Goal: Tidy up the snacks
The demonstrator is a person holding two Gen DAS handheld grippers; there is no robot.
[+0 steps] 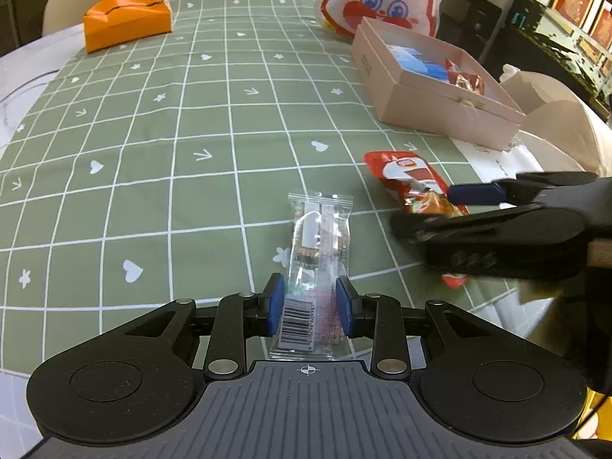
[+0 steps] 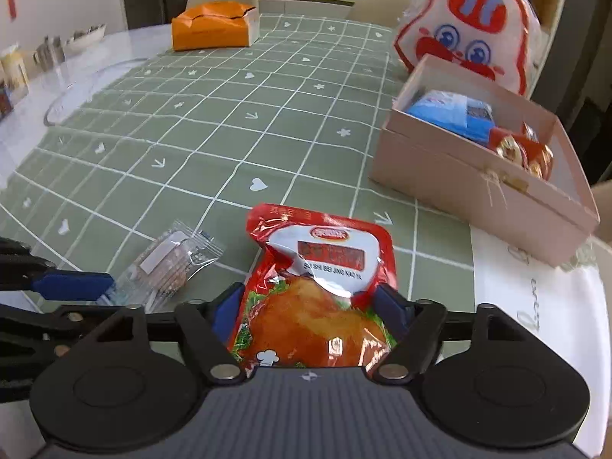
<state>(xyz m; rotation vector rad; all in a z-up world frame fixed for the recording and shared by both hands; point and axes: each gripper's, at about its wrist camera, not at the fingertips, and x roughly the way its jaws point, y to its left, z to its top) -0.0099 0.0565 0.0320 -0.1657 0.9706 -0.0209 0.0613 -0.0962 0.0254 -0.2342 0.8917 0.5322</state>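
Observation:
A clear snack packet (image 1: 319, 229) with a barcode lies on the green checked tablecloth (image 1: 153, 134), and my left gripper (image 1: 310, 306) is shut on its near end, blue pads against both edges. The same packet (image 2: 172, 260) shows in the right wrist view with a left finger (image 2: 72, 281) beside it. My right gripper (image 2: 311, 306) is shut on a red pouch (image 2: 325, 267) showing roast meat, its sides pinched between the pads. The left wrist view shows that pouch (image 1: 409, 176) held by the right gripper (image 1: 424, 210) just right of the clear packet.
An open pink box (image 2: 459, 187) at the right holds a blue packet (image 2: 451, 114) and red and gold sweets (image 2: 524, 149). Behind it stands a rabbit-face bag (image 2: 470, 26). An orange box (image 2: 210, 30) sits far left. White paper (image 2: 535, 287) lies by the near right edge.

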